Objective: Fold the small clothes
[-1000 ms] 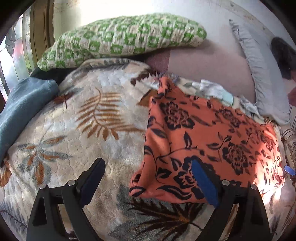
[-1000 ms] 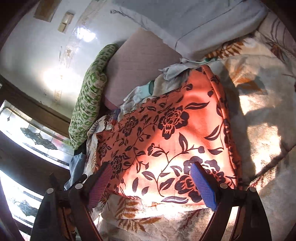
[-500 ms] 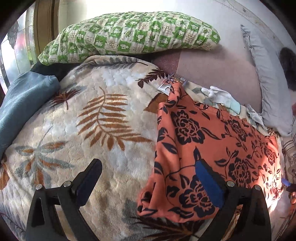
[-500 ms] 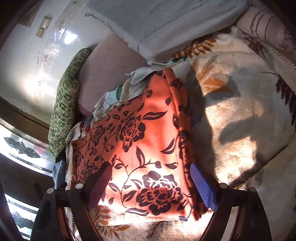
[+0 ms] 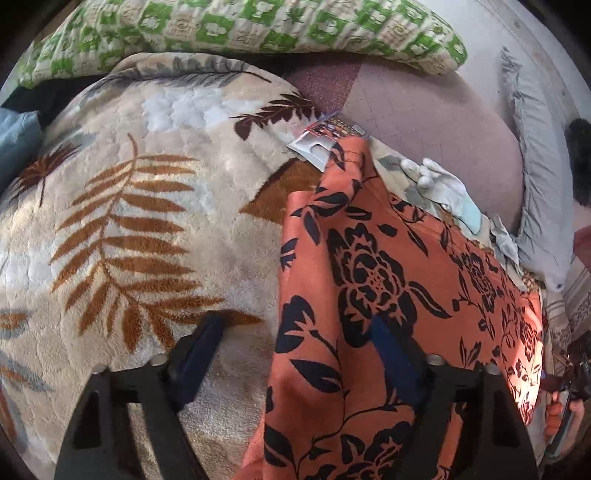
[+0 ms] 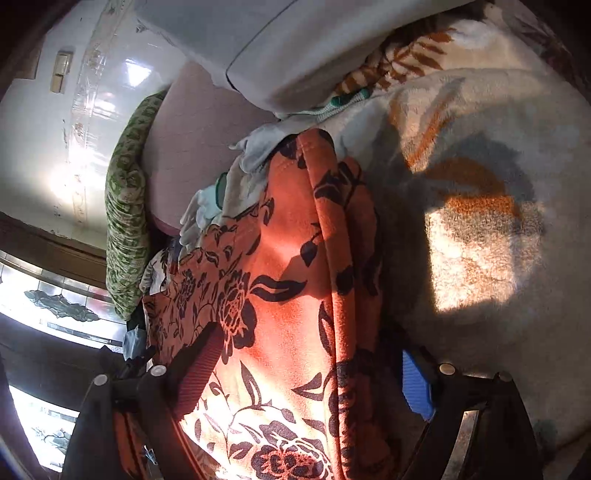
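We see the orange garment [image 5: 369, 280] spread unfolded; left hand-held gripper [image 5: 295, 354] closing astride its edge, right hand-held gripper [image 6: 314, 365] wide.

The orange floral cloth [image 5: 369, 280] looks soft and matt. Beneath it the leaf-print blanket [image 5: 155, 221] is thick, fuzzy plush. Beyond it, the green checked pillow [image 5: 258, 29] is woven cotton.

Black jaws, blue ribbed pads [image 6: 415, 386]
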Demonstrator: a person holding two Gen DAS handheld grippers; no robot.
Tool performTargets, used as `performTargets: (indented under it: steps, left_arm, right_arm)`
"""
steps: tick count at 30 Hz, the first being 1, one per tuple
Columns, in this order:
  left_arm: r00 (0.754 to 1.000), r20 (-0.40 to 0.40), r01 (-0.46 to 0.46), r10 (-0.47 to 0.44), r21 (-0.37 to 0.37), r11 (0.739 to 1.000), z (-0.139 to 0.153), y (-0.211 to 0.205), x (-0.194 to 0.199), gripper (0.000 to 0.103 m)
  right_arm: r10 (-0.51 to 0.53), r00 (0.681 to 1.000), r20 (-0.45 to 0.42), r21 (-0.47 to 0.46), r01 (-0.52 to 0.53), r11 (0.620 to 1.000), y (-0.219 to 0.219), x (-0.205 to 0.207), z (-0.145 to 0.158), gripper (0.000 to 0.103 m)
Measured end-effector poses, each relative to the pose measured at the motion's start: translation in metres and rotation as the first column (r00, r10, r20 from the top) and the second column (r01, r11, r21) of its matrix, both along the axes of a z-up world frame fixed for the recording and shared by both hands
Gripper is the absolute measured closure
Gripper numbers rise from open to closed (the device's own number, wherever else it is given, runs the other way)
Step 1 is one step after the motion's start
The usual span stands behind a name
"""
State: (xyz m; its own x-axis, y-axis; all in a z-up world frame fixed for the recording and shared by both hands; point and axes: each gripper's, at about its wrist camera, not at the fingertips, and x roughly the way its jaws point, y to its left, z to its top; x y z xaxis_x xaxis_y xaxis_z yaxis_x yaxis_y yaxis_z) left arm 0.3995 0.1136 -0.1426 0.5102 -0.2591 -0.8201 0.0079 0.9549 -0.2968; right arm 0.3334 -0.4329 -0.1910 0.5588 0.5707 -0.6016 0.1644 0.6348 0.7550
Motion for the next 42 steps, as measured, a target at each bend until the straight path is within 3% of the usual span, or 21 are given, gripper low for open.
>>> performTargets:
  steps: [2, 4, 6, 7, 8, 9, 11, 14, 18, 21, 25, 27, 29, 31, 33, 35, 37, 39, 40, 42]
  left_arm:
    - [1.000, -0.004, 0.021, -0.021, -0.004, 1.000, -0.005, 0.000, 0.001, 0.038]
    - [1.000, 0.003, 0.029, -0.029, 0.026, 0.999, -0.010, -0.004, 0.003, 0.040]
    - [0.999, -0.004, 0.052, -0.052, 0.076, 0.996, -0.007, -0.013, -0.003, 0.067]
    - [0.997, -0.022, 0.075, -0.073, 0.064, 0.995, -0.007, -0.019, 0.000, 0.085]
    - [0.997, -0.037, 0.065, -0.062, 0.076, 0.995, -0.005, -0.023, 0.001, 0.089]
    - [0.997, -0.046, 0.059, -0.055, 0.101, 0.993, -0.002, -0.029, 0.000, 0.089]
    - [0.998, -0.045, 0.042, -0.035, 0.142, 0.989, 0.003, -0.037, -0.001, 0.090]
    - [0.999, 0.006, 0.045, -0.046, 0.148, 0.988, 0.032, -0.043, -0.017, 0.090]
    - [0.992, 0.089, 0.079, -0.090, 0.118, 0.990, 0.090, -0.052, -0.052, 0.090]
    - [0.982, 0.147, 0.101, -0.119, 0.126, 0.987, 0.130, -0.049, -0.102, 0.090]
    - [0.981, 0.146, 0.116, -0.129, 0.092, 0.989, 0.141, -0.024, -0.173, 0.090]
    - [0.986, 0.119, 0.109, -0.116, 0.066, 0.992, 0.118, -0.014, -0.199, 0.089]
    - [0.994, 0.055, 0.092, -0.094, 0.040, 0.995, 0.080, -0.007, -0.213, 0.087]
    - [0.997, 0.004, 0.081, -0.082, 0.118, 0.990, 0.037, -0.011, -0.222, 0.084]
    - [0.998, -0.052, 0.039, -0.027, 0.229, 0.973, 0.000, -0.012, -0.224, 0.080]
    - [1.000, -0.005, -0.017, 0.019, 0.209, 0.978, 0.005, -0.006, -0.232, 0.062]
    - [0.999, 0.024, -0.053, 0.049, 0.201, 0.978, 0.025, 0.000, -0.242, 0.055]
    - [0.992, 0.114, -0.074, 0.050, 0.216, 0.974, 0.053, 0.000, -0.255, 0.051]
    - [0.986, 0.159, -0.085, 0.050, 0.223, 0.971, 0.065, -0.001, -0.261, 0.042]
    - [0.973, 0.230, -0.080, 0.032, 0.204, 0.976, 0.083, -0.008, -0.275, 0.034]
  right_arm:
    - [0.033, 0.999, 0.018, 0.037, -0.034, 0.999, 0.007, -0.006, 0.007, 0.014]
    - [0.046, 0.999, -0.025, -0.017, -0.047, 0.999, 0.012, -0.007, -0.002, 0.014]
    - [0.030, 0.999, -0.024, 0.015, -0.030, 0.999, 0.012, -0.005, -0.013, 0.014]
    - [0.041, 0.999, -0.023, 0.003, -0.041, 0.999, 0.015, -0.003, -0.009, 0.016]
    - [0.072, 0.997, -0.023, -0.032, -0.073, 0.997, 0.022, 0.000, -0.005, 0.039]
    - [0.106, 0.993, -0.059, -0.078, -0.110, 0.991, 0.032, 0.006, -0.004, 0.069]
    - [0.119, 0.987, -0.111, -0.133, -0.133, 0.982, 0.043, 0.013, -0.002, 0.078]
    - [0.118, 0.988, -0.102, -0.174, -0.135, 0.976, 0.047, 0.012, 0.021, 0.082]
    - [0.140, 0.990, -0.033, -0.199, -0.144, 0.969, 0.044, -0.006, 0.079, 0.084]
    - [0.161, 0.987, 0.017, -0.227, -0.153, 0.962, 0.050, -0.031, 0.122, 0.084]
    - [0.174, 0.983, 0.057, -0.214, -0.158, 0.964, 0.043, -0.091, 0.155, 0.084]
    - [0.170, 0.984, 0.057, -0.199, -0.155, 0.968, 0.037, -0.126, 0.154, 0.084]
    - [0.159, 0.987, 0.024, -0.180, -0.152, 0.972, 0.033, -0.156, 0.132, 0.083]
    - [0.140, 0.990, -0.033, -0.114, -0.143, 0.983, 0.027, -0.179, 0.090, 0.078]
    - [0.138, 0.980, -0.141, -0.117, -0.155, 0.981, 0.031, -0.189, 0.039, 0.073]
    - [0.082, 0.965, -0.250, -0.211, -0.137, 0.968, 0.033, -0.196, 0.003, 0.060]
    - [0.032, 0.982, -0.187, -0.192, -0.069, 0.979, 0.027, -0.205, 0.014, 0.052]
    - [-0.015, 0.993, -0.117, -0.289, -0.020, 0.957, 0.026, -0.212, 0.048, 0.048]
    - [-0.021, 0.997, -0.071, -0.335, -0.004, 0.942, 0.028, -0.214, 0.068, 0.048]
    - [0.001, 0.999, 0.032, -0.340, 0.010, 0.940, 0.036, -0.216, 0.102, 0.038]
